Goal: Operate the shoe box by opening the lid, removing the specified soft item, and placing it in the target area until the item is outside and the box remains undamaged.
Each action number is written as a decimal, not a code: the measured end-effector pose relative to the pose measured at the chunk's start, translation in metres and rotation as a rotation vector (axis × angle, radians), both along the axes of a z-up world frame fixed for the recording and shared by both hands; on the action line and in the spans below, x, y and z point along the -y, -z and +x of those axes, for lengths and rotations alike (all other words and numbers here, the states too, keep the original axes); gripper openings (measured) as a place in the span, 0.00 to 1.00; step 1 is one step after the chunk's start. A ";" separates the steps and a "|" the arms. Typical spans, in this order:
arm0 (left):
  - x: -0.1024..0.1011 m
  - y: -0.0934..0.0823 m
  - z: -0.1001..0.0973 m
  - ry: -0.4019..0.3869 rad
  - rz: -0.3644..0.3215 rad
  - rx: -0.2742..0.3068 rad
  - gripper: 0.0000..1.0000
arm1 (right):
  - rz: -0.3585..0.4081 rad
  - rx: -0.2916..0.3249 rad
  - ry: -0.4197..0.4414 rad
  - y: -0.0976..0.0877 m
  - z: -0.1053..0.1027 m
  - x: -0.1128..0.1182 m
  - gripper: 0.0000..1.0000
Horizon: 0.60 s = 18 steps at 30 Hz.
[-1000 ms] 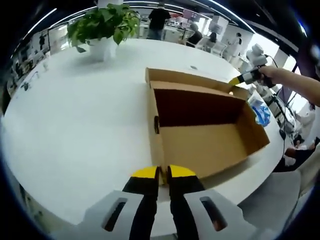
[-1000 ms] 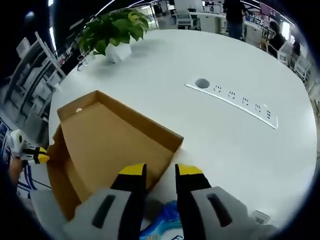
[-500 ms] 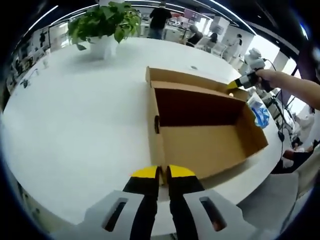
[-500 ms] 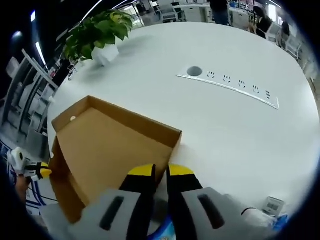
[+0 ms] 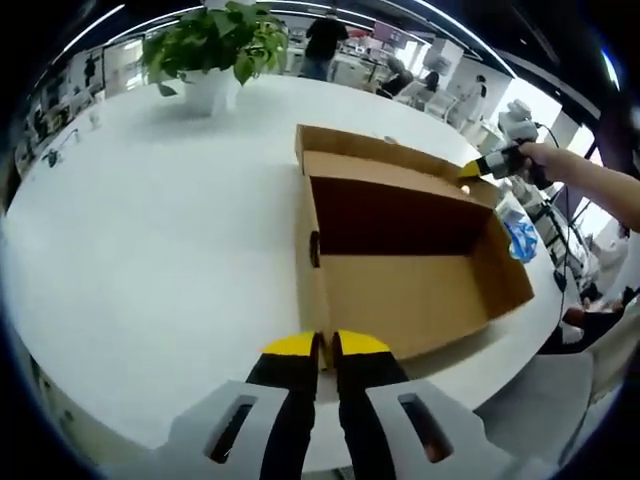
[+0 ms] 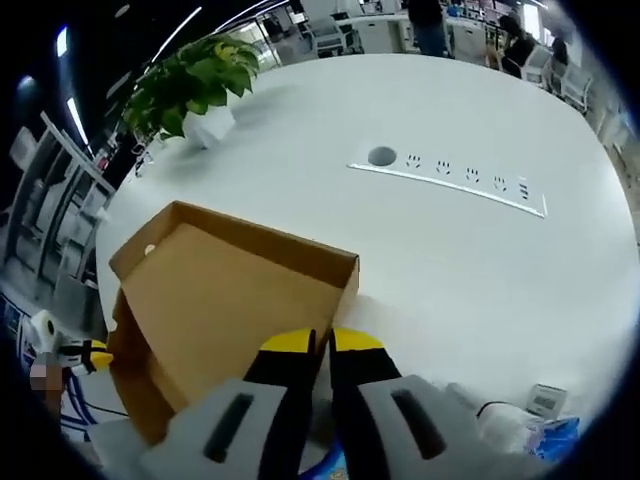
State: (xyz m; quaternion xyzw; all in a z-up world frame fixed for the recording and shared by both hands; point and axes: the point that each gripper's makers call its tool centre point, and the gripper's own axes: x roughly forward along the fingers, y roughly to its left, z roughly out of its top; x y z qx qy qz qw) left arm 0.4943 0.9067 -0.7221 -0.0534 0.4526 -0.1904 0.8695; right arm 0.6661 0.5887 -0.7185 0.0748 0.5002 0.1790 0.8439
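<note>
Shoe box point(image 5: 405, 265) lies open on the tabletop point(image 5: 150, 250); thin cardboard, light, crushable. Left gripper point(image 5: 327, 346) clamps its near wall, right gripper point(image 6: 320, 343) its lid edge. Blue soft item point(image 5: 521, 236) lies outside.

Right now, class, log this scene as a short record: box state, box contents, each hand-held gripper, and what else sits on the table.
box state: cardboard shoe box open, lid folded back
box contents: none seen inside
left hand-held gripper: jaws shut, at the box's near wall
right hand-held gripper: jaws shut, at the lid's edge
table: potted plant, socket strip, blue packet
</note>
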 end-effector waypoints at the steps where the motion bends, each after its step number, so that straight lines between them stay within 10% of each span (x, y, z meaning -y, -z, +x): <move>1: 0.000 0.000 0.000 0.000 -0.001 0.000 0.03 | 0.011 0.005 0.010 -0.003 0.001 0.000 0.03; 18: 0.002 0.000 -0.001 0.002 -0.001 -0.003 0.03 | 0.067 0.088 0.035 -0.037 -0.006 0.003 0.00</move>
